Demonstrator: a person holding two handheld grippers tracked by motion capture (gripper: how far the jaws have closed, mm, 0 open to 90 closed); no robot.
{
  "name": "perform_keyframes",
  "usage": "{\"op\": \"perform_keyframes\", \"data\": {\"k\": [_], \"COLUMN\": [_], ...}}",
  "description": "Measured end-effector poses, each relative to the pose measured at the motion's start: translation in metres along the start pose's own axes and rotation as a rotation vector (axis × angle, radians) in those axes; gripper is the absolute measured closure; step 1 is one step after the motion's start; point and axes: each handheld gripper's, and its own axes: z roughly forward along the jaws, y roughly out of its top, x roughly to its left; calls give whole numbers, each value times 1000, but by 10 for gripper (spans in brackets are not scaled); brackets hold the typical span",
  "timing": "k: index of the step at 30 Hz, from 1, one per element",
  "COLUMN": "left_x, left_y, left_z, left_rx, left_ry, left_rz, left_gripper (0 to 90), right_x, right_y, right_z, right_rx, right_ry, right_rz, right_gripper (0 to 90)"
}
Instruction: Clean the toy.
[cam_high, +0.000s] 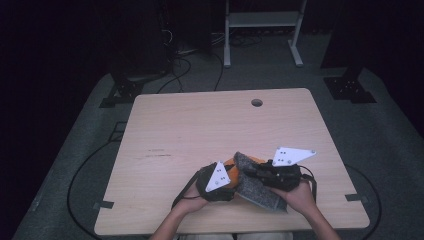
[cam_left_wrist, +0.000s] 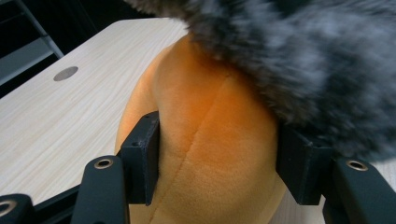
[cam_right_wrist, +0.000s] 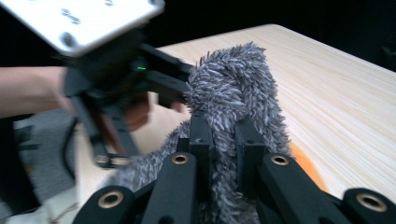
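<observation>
An orange plush toy (cam_left_wrist: 210, 140) lies near the table's front edge, partly under a grey fuzzy cloth (cam_high: 257, 192). My left gripper (cam_left_wrist: 217, 158) has both pads pressed against the plush's sides. In the high view the left gripper (cam_high: 234, 175) points right and meets the right gripper (cam_high: 248, 171). The right gripper (cam_right_wrist: 224, 135) is shut on a bunched fold of the grey cloth (cam_right_wrist: 233, 84), which stands up between its jaws. An edge of the orange plush (cam_right_wrist: 306, 163) peeks out beneath the cloth. The grey cloth (cam_left_wrist: 303, 60) drapes over the plush's top.
The wooden table (cam_high: 200, 125) has a round cable hole (cam_high: 256, 102) near its far edge. A white metal frame (cam_high: 262, 20) stands on the floor beyond. Cables run across the grey floor at the left.
</observation>
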Motion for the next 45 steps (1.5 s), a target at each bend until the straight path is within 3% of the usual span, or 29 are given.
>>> {"op": "perform_keyframes", "data": {"k": [4,7,14,24,28,33,36,38,41,43,45], "left_x": [0,1,9,18,22,26,27,28,30,30,30], "left_y": [-1,-4,-12,-19,-22,-23,-25,-25,-26,-25,-20], "left_z": [0,-2,-9,-15,-17,-18,-19,-19,-19,-19,-23], "left_rx": [0,-4,-5,-26,-26,-31,-32,-37,-46,-46,-65], "left_ry": [-6,-13,-47,-55,-50,-52,-54,-56,-62,-55,-42], "left_rz": [12,12,10,-36,-54,-73,-86,-98,-116,-128,-158], "left_gripper": [389,387,377,361,350,344,339,337,337,339,371], "right_x": [-10,-22,-35,-58,-57,-50,-50,-56,-58,-58,-51], "right_y": [-7,-16,-32,-55,-55,-46,-51,-57,-59,-58,-47], "right_z": [-5,-8,-8,-13,-15,-16,-8,-5,-9,-11,-15], "right_rx": [-8,-19,-3,14,1,-61,-25,-10,18,13,-36], "right_ry": [-30,-29,-40,-77,-78,-17,-16,-9,-41,-40,-2], "right_rz": [42,103,158,266,272,250,256,304,307,301,278], "right_gripper": [800,800,800,799,799,799,797,798,798,798,799]}}
